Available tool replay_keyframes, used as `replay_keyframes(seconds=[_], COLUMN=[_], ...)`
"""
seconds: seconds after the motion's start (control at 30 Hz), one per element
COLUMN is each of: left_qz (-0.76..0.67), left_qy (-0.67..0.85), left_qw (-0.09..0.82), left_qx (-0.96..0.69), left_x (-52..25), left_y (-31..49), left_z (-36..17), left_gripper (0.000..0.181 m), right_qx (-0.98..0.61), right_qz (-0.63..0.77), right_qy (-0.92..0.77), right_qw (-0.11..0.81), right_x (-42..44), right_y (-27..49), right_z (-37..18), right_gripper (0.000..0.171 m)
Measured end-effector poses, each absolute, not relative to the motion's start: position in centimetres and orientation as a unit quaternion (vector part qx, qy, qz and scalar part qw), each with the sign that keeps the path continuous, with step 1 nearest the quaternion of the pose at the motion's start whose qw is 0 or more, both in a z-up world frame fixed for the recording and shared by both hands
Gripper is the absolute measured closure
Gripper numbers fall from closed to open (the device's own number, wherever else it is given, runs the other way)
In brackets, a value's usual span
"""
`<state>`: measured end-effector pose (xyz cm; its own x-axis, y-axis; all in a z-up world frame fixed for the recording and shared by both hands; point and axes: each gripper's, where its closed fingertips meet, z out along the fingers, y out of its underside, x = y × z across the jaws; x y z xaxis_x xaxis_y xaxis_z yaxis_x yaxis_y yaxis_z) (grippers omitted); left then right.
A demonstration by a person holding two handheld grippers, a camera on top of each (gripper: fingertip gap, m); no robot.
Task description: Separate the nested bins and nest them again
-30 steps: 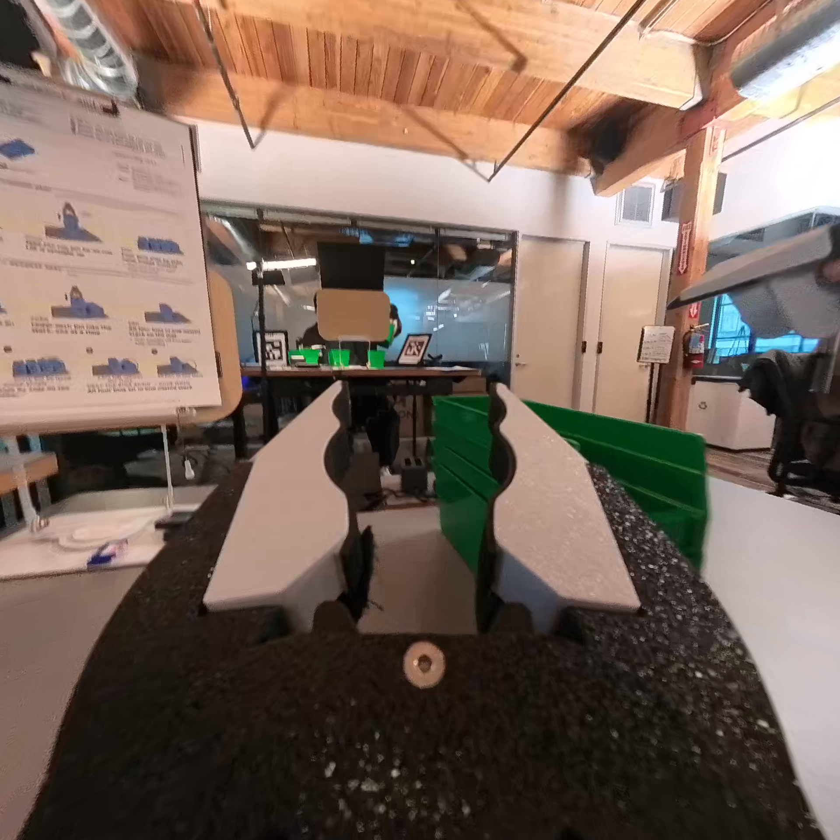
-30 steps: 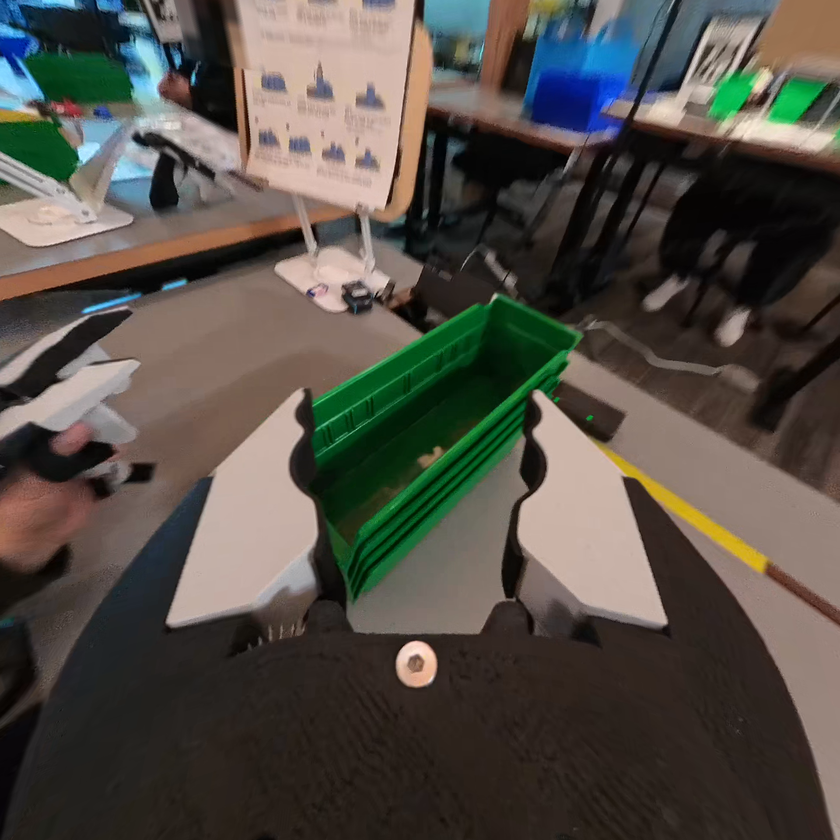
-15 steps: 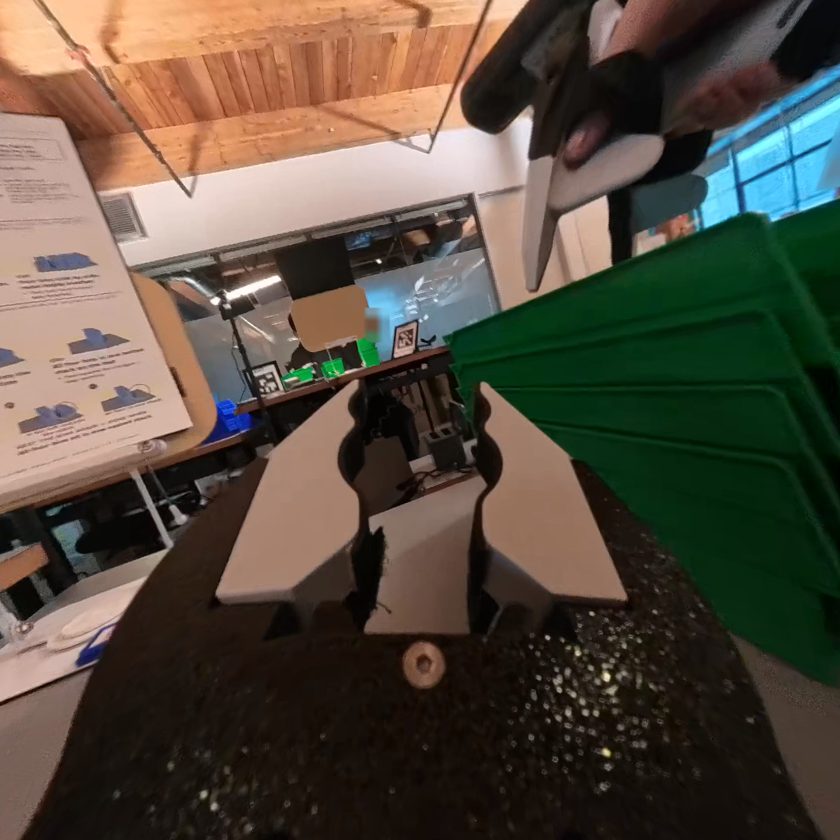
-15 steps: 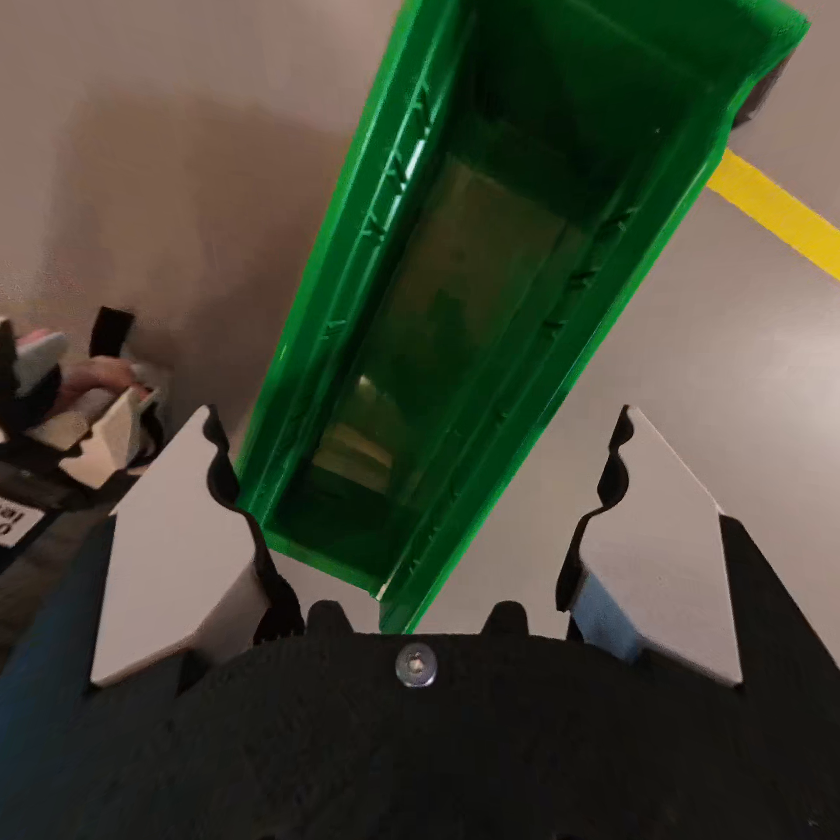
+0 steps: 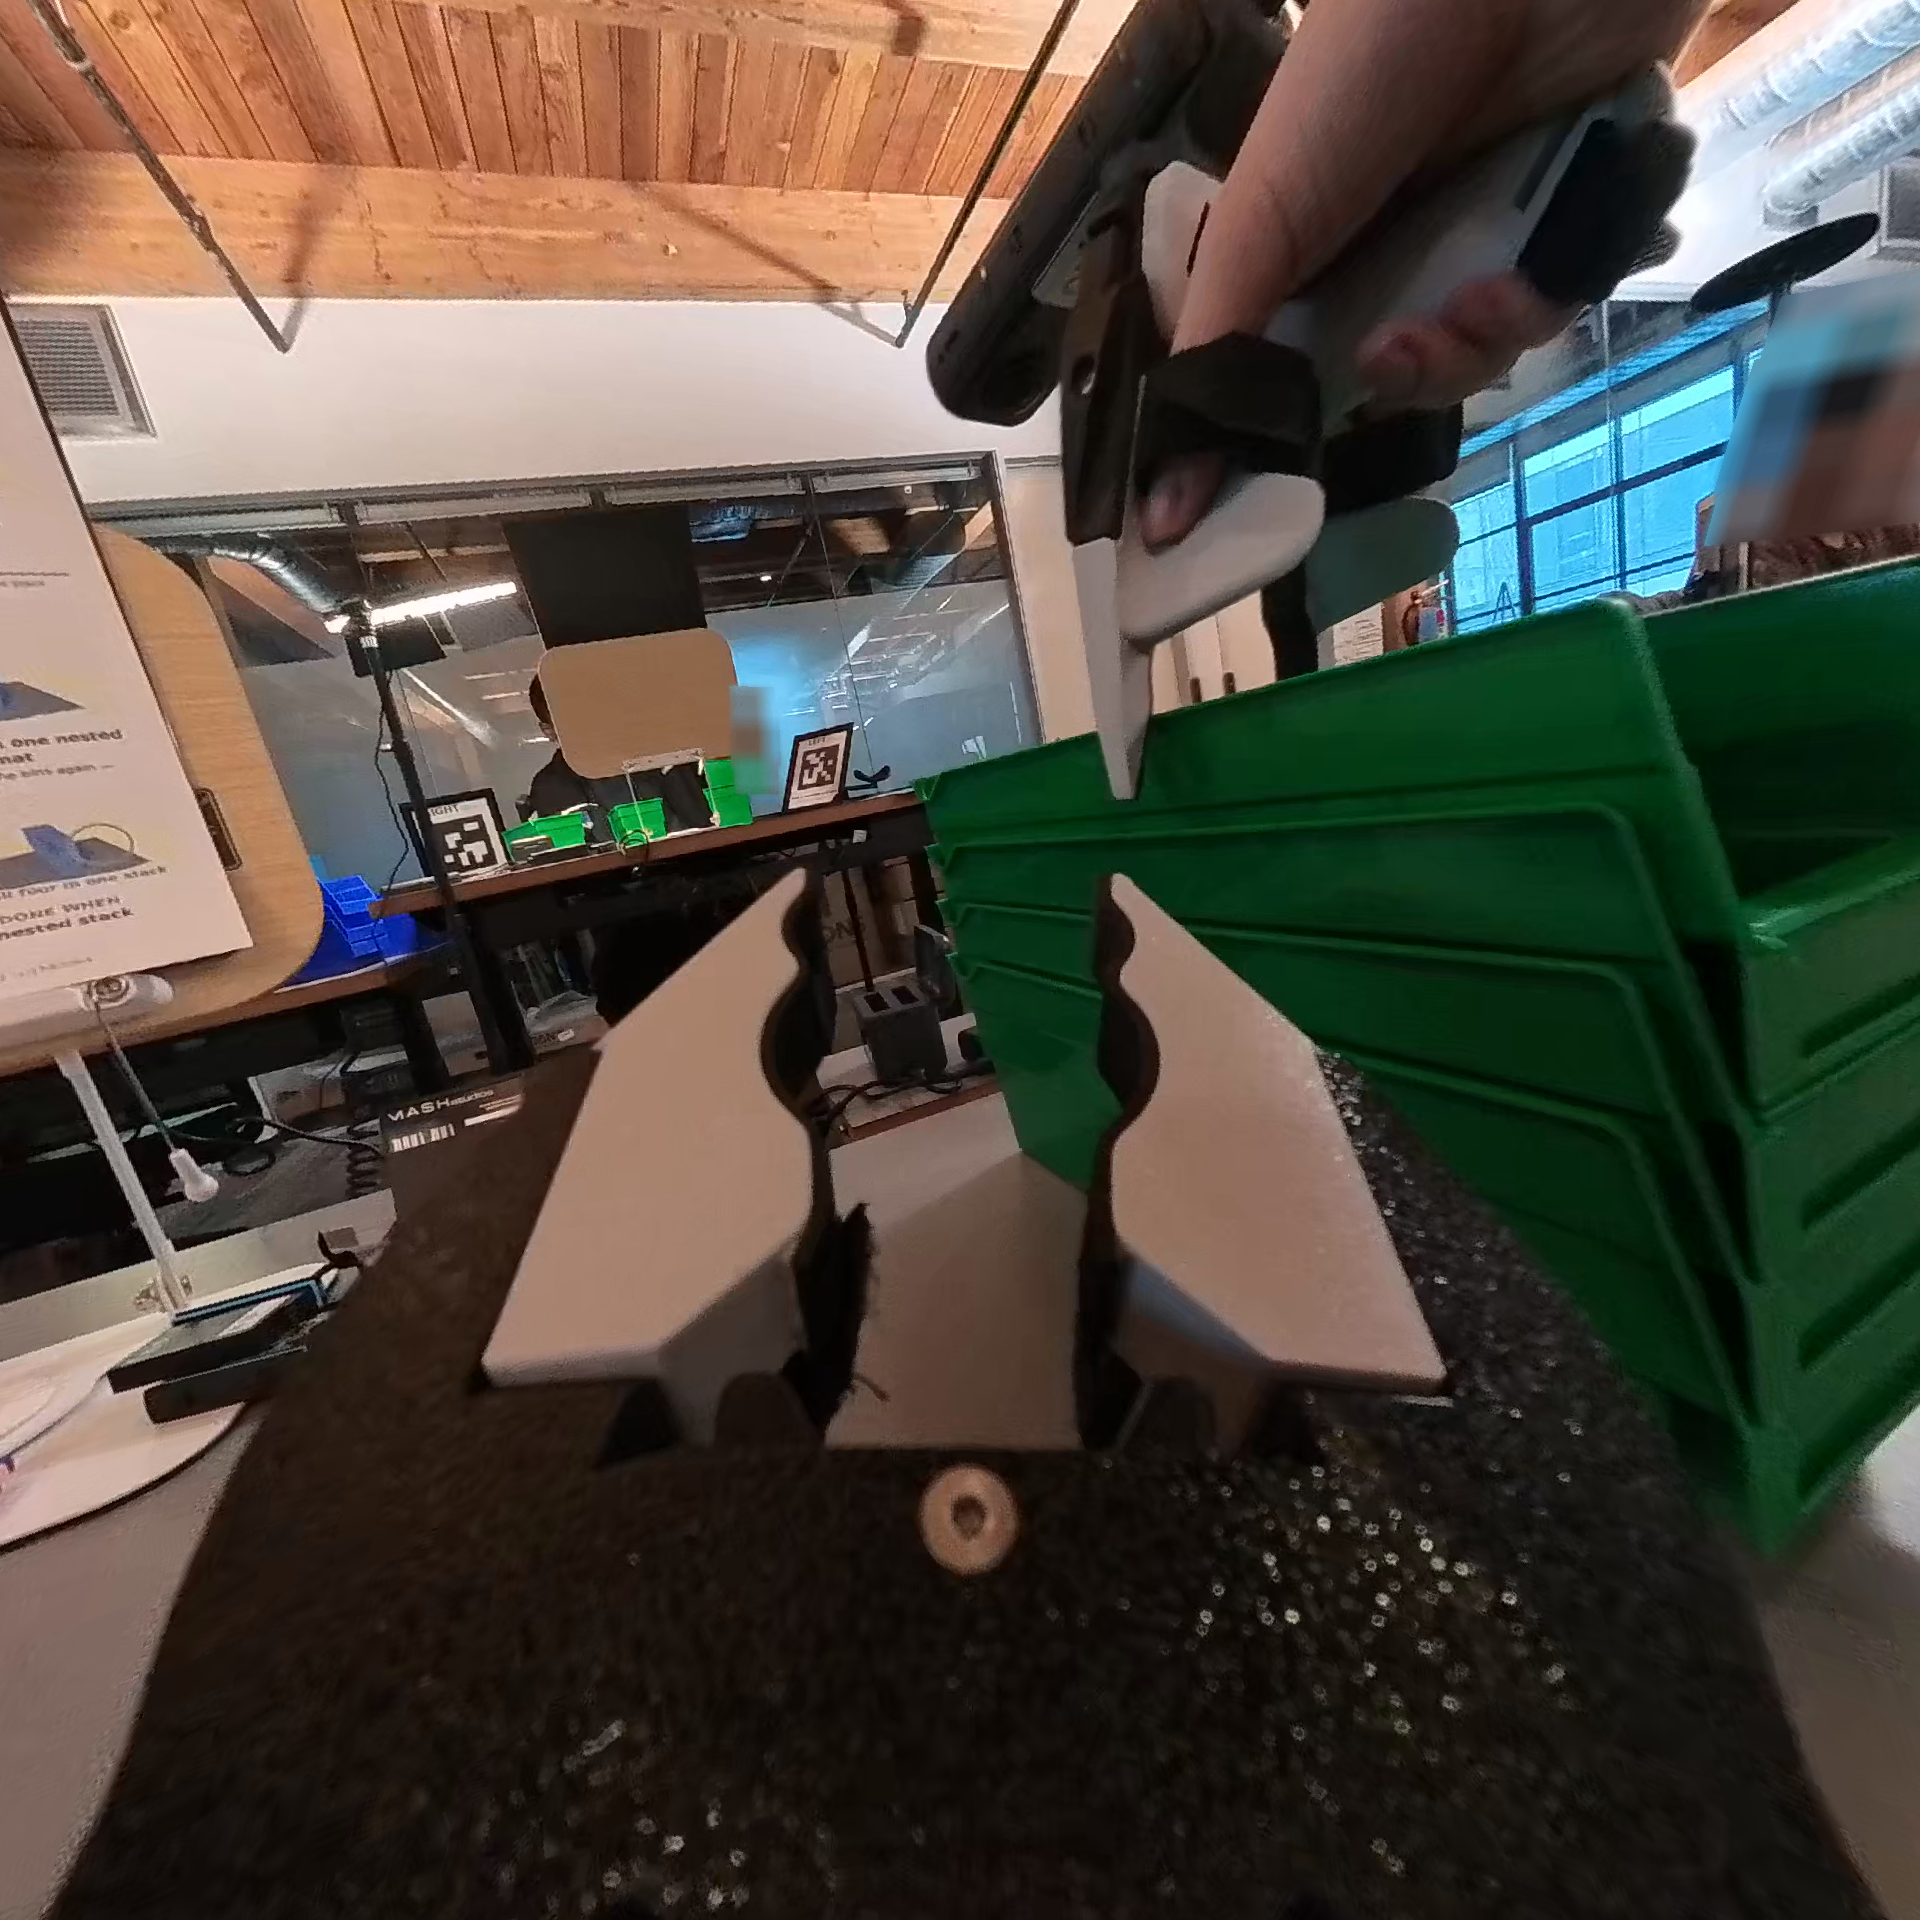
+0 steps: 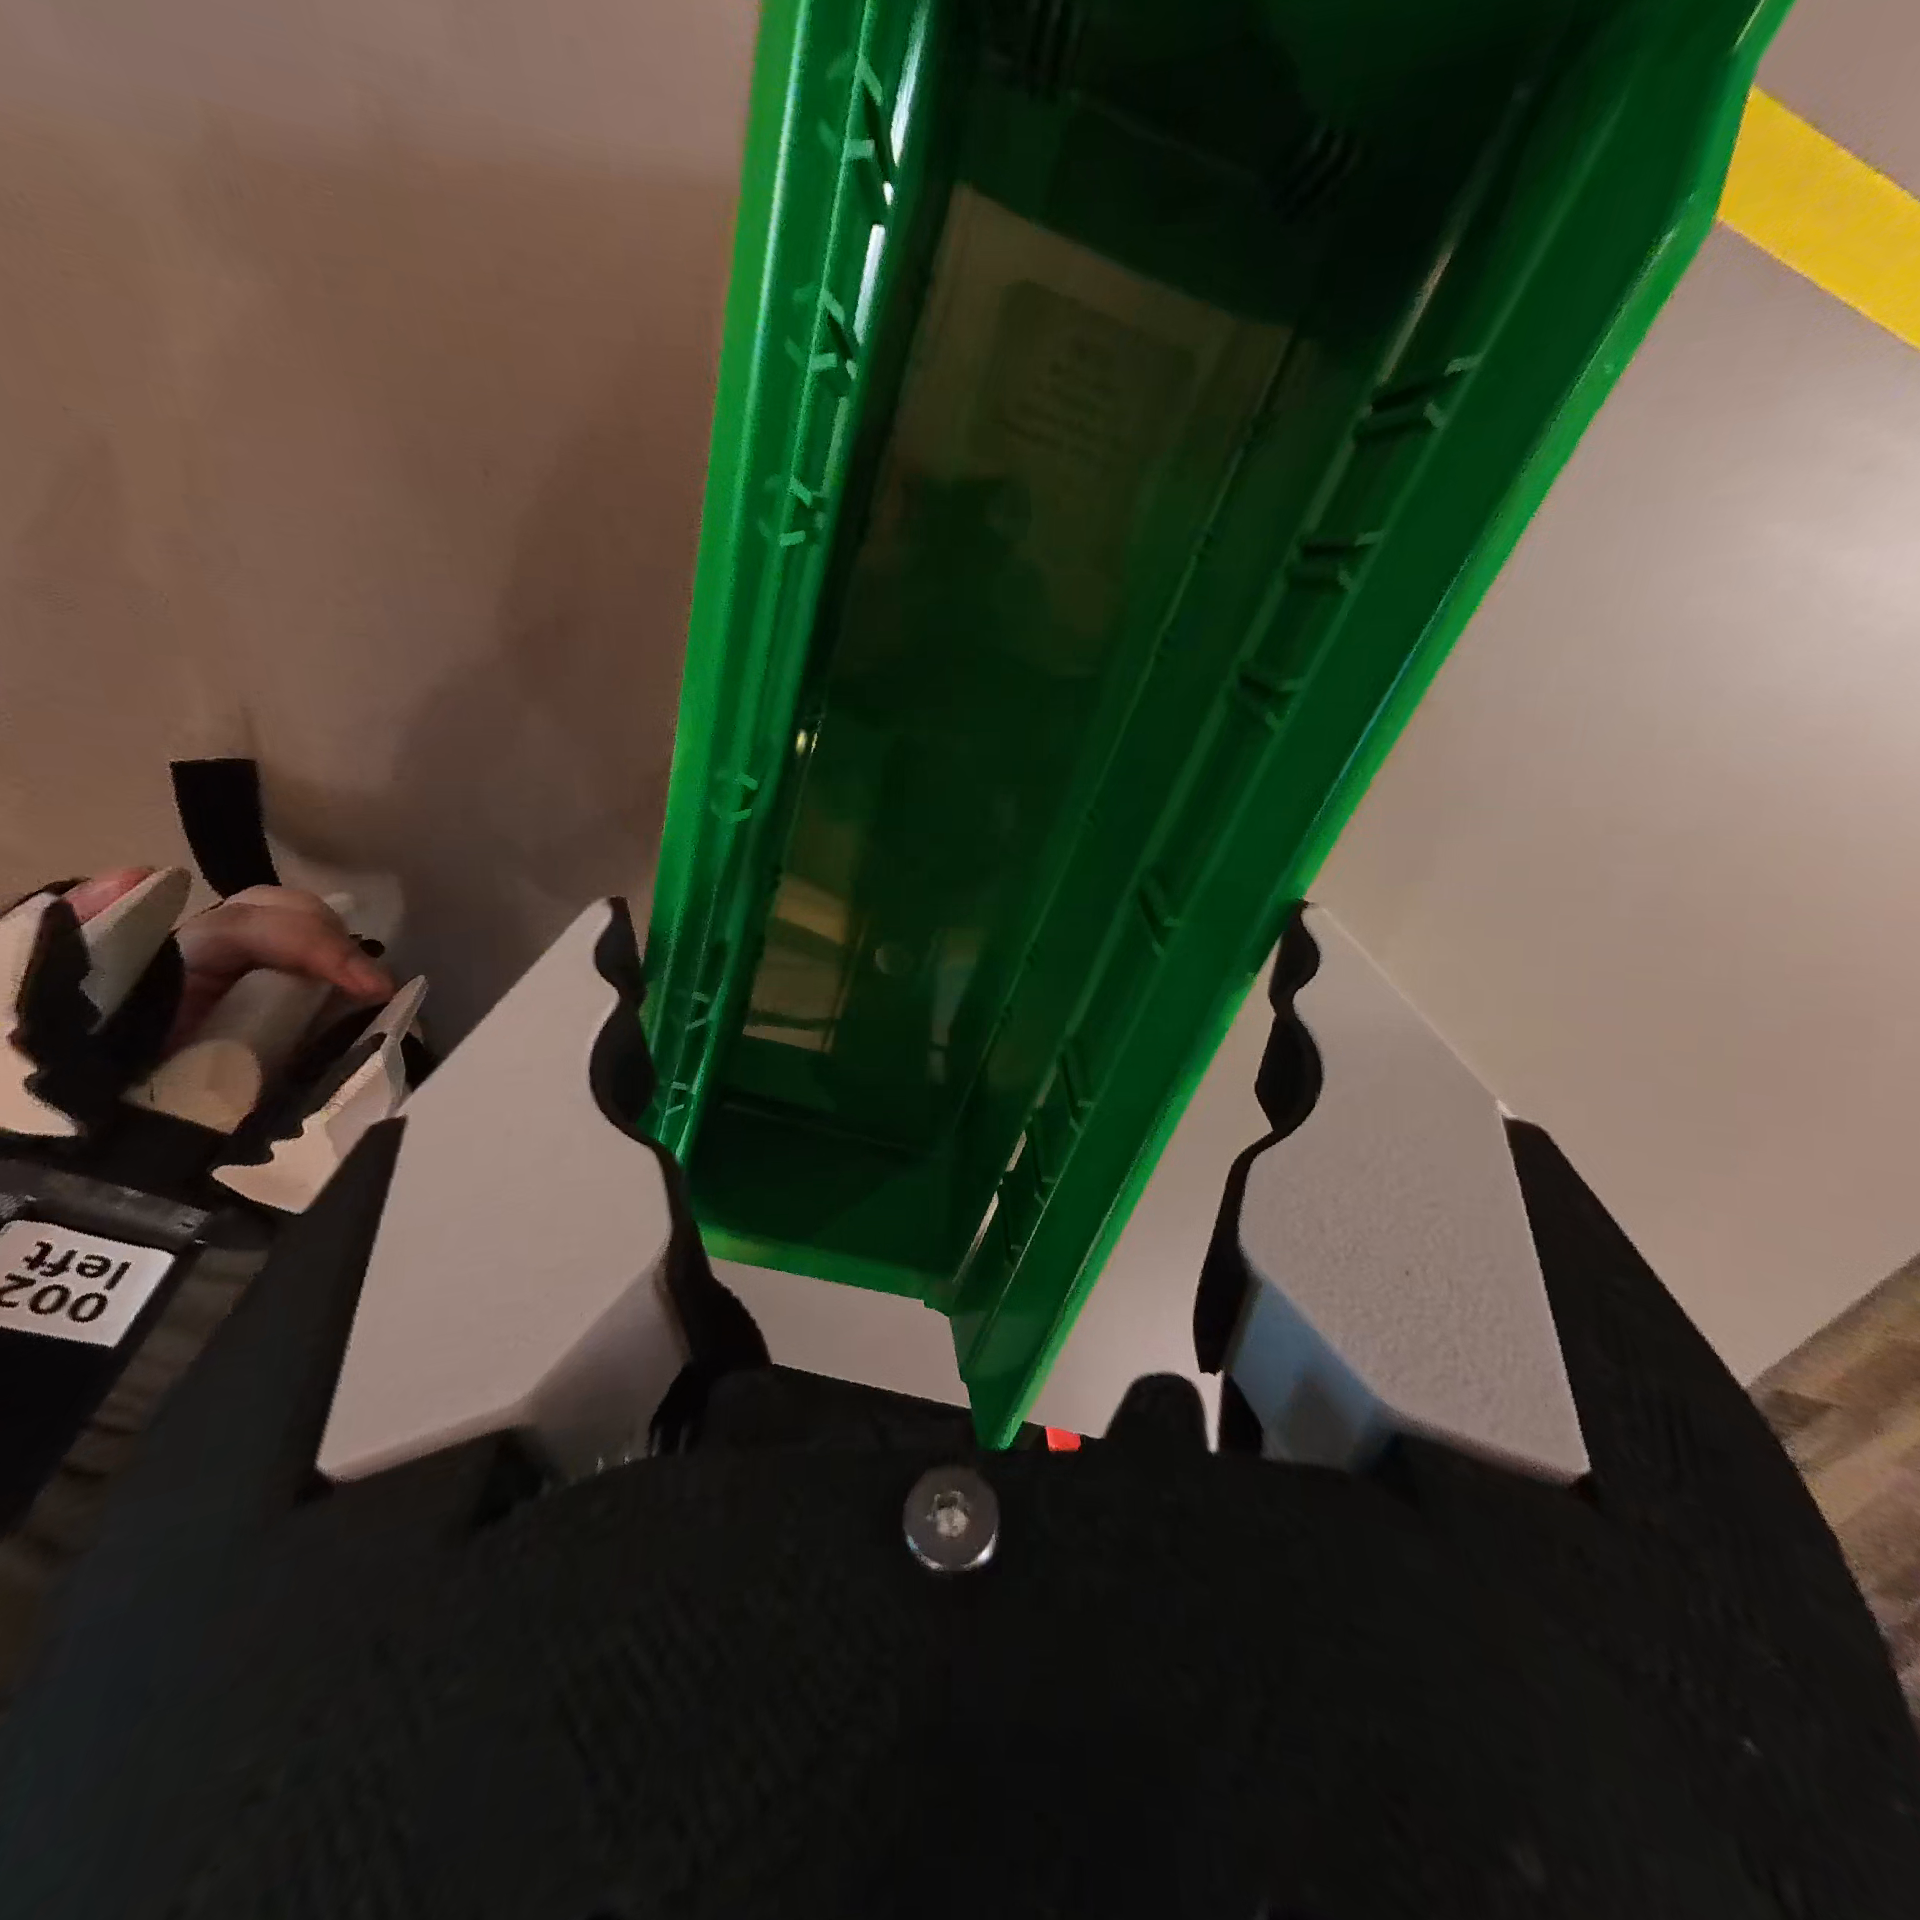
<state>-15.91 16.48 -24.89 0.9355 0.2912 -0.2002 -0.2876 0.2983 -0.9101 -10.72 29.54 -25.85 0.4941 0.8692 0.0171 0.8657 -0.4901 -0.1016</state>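
Note:
A stack of several nested green bins (image 5: pixel 1455 935) stands on the grey table (image 6: pixel 312 416). My left gripper (image 5: pixel 951 894) is open and empty, low beside the stack, its right finger (image 5: pixel 1226 1143) in front of the stack's corner. My right gripper (image 6: pixel 956 914) is wide open and points down over the top bin (image 6: pixel 1039 623), straddling its near end. Its left finger (image 6: pixel 540 1143) is against the bin's outer wall and its right finger (image 6: pixel 1392 1195) stands apart from it. In the left wrist view a right gripper finger (image 5: pixel 1117 707) reaches the top rim.
A white instruction board (image 5: pixel 104 727) on a stand sits at the left, with a black device (image 5: pixel 208 1340) at its base. A yellow tape line (image 6: pixel 1829 229) crosses the table past the bins. The left gripper's fingers (image 6: pixel 343 1049) and a hand show left of the stack.
My right gripper has swung over the stack, opened wider and come down around the top bin's near end. My left gripper has moved in close beside the stack.

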Motion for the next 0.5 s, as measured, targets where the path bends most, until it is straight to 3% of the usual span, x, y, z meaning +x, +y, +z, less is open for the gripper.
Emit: replay_keyframes(seconds=[0.17,0.5], left_qz=[0.175,0.171], left_qy=[0.001,0.008], left_qw=[0.802,0.798], left_qx=[-0.572,-0.577], left_x=[-15.8,-15.4], left_y=[16.7,17.0], left_z=[-25.2,-25.4], left_gripper=[0.132,0.133], right_qx=[-0.860,-0.866], right_qz=[0.021,0.046], right_qy=[-0.507,-0.496], right_qw=[0.048,0.048], right_x=[-10.7,-11.1], right_y=[29.6,29.9], right_z=[-25.6,-23.8], right_gripper=[0.067,0.075])
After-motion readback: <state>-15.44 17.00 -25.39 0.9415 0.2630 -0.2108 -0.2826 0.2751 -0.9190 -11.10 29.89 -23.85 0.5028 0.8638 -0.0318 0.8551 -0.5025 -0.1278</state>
